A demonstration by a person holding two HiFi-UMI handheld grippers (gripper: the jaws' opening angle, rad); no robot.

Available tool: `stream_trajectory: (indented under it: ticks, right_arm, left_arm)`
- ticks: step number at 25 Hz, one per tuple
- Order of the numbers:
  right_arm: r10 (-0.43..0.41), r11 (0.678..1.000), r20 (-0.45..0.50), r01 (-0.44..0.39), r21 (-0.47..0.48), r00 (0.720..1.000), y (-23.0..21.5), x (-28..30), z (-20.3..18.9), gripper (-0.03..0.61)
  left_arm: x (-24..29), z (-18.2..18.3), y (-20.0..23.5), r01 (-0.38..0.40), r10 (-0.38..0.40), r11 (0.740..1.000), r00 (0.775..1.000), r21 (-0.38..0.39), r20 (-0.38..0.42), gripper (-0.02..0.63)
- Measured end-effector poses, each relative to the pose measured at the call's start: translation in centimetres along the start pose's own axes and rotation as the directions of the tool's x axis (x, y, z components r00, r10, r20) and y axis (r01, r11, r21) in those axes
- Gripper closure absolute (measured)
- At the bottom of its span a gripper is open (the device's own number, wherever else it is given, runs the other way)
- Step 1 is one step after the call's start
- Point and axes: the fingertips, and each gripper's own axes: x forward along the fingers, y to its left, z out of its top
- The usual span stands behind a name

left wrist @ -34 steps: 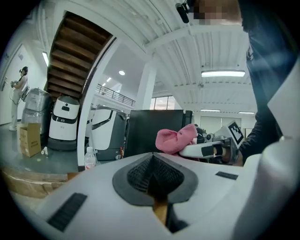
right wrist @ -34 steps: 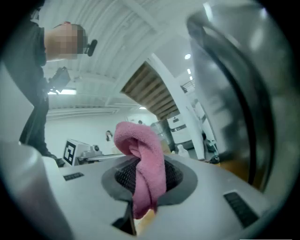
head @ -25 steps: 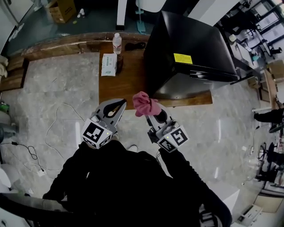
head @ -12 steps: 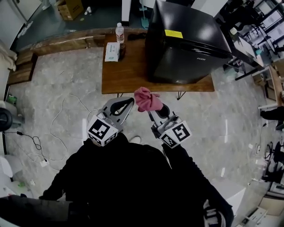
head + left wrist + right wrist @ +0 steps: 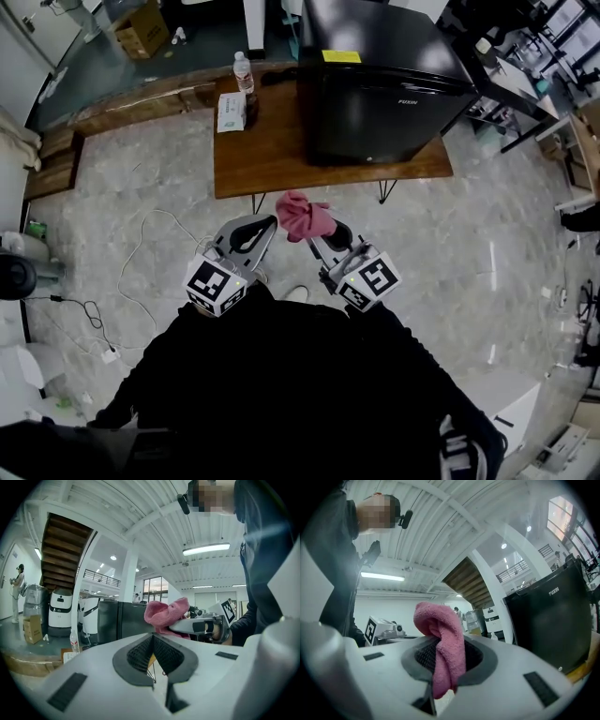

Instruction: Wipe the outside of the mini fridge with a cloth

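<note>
Presently, the left tongs [image 5: 267, 223] are seen closed together, with nothing between them, just beside the pink cloth [image 5: 300, 216]. The cloth is clamped in the right tongs [image 5: 317, 236]. The black mini fridge [image 5: 375, 94] is found upright on the wooden desk [image 5: 253, 159], apart from the cloth.

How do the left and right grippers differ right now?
The right gripper is shut on the pink cloth, which bunches up above its jaws; the left gripper is shut on nothing. In the head view the right gripper lines up with the mini fridge, the left gripper with the bare part of the table. Both hang over the floor, short of the table.
</note>
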Motion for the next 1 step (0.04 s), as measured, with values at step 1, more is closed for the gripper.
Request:
stream_trajectory:
  ticks: [1]
  right_arm:
    - [0.002, 1.0, -0.004, -0.002, 0.0, 1.0, 0.17, -0.41, -0.07, 0.508]
  left_arm:
    - [-0.03, -0.04, -0.44, 0.0, 0.0, 1.0, 1.0, -0.003, -0.001, 0.607]
